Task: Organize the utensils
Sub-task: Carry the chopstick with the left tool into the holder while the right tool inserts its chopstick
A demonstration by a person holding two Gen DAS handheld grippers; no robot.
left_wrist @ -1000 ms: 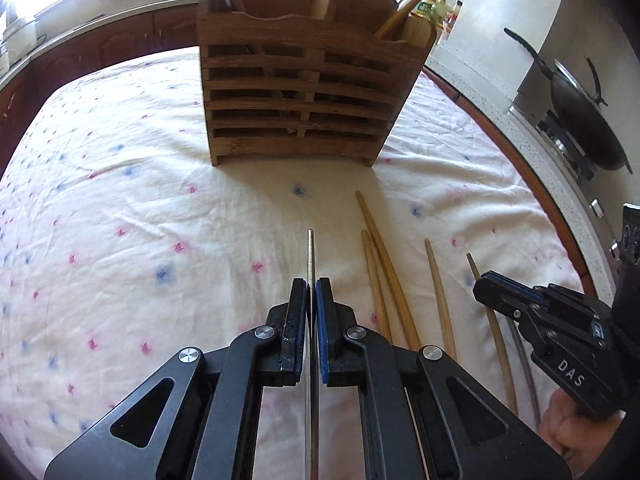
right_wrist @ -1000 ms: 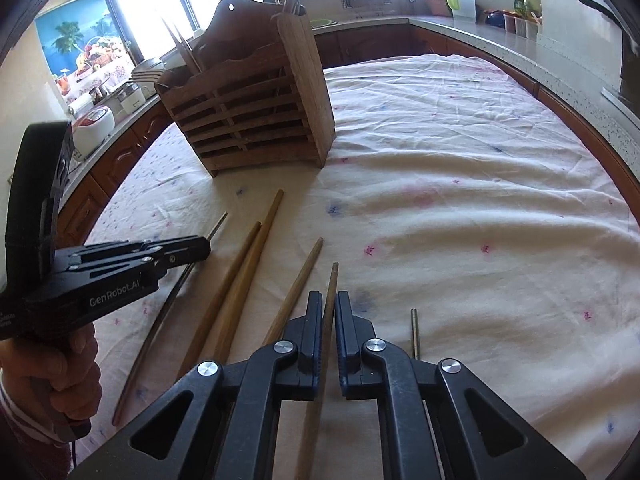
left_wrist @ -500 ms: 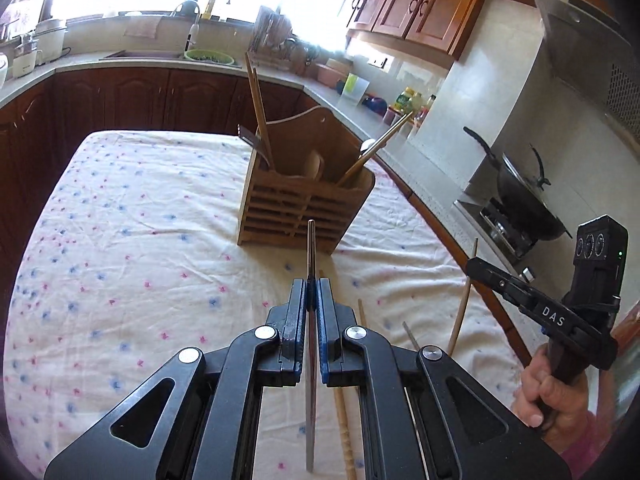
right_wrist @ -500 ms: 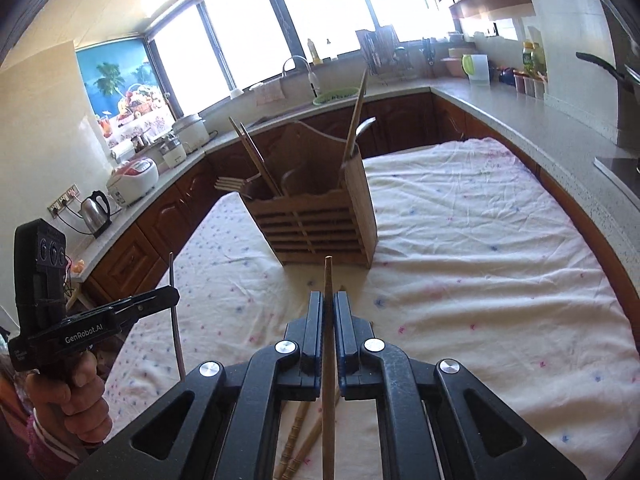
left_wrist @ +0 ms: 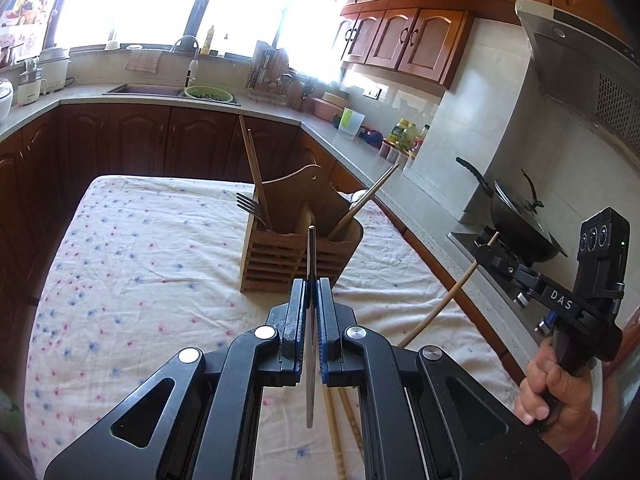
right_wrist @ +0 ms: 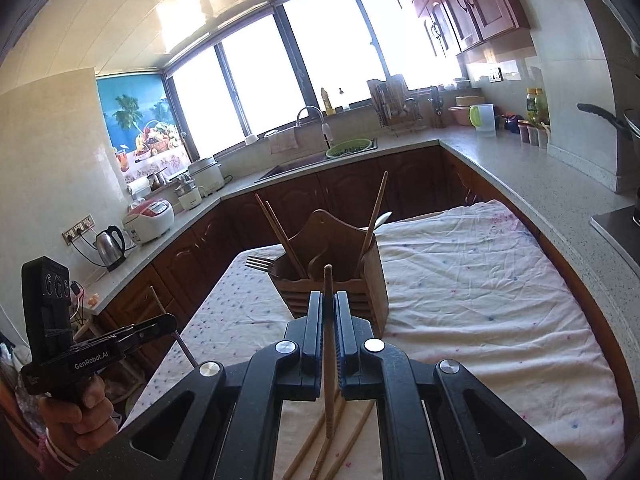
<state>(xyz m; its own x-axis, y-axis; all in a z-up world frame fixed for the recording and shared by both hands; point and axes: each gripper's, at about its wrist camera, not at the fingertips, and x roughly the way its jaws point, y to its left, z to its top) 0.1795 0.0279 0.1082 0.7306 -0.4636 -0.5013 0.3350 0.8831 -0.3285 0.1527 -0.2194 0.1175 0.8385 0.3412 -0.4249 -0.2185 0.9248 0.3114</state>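
Note:
My left gripper (left_wrist: 312,292) is shut on a thin metal chopstick (left_wrist: 311,256) and holds it upright above the table. My right gripper (right_wrist: 328,304) is shut on a wooden chopstick (right_wrist: 329,280), also lifted; it shows in the left wrist view (left_wrist: 486,252) at the right. The slatted wooden utensil holder (left_wrist: 296,258) stands mid-table (right_wrist: 340,292) with chopsticks, a fork and a spoon in it. Several loose wooden chopsticks (left_wrist: 340,420) lie on the cloth below both grippers (right_wrist: 320,440).
The table has a white floral cloth (left_wrist: 140,280). A counter runs along the right with a wok (left_wrist: 520,220) on the stove. A sink (right_wrist: 320,160) and appliances line the far counter under the windows.
Both grippers have lifted their chopsticks off the cloth and risen well above the table. The holder now looks farther and lower in both views.

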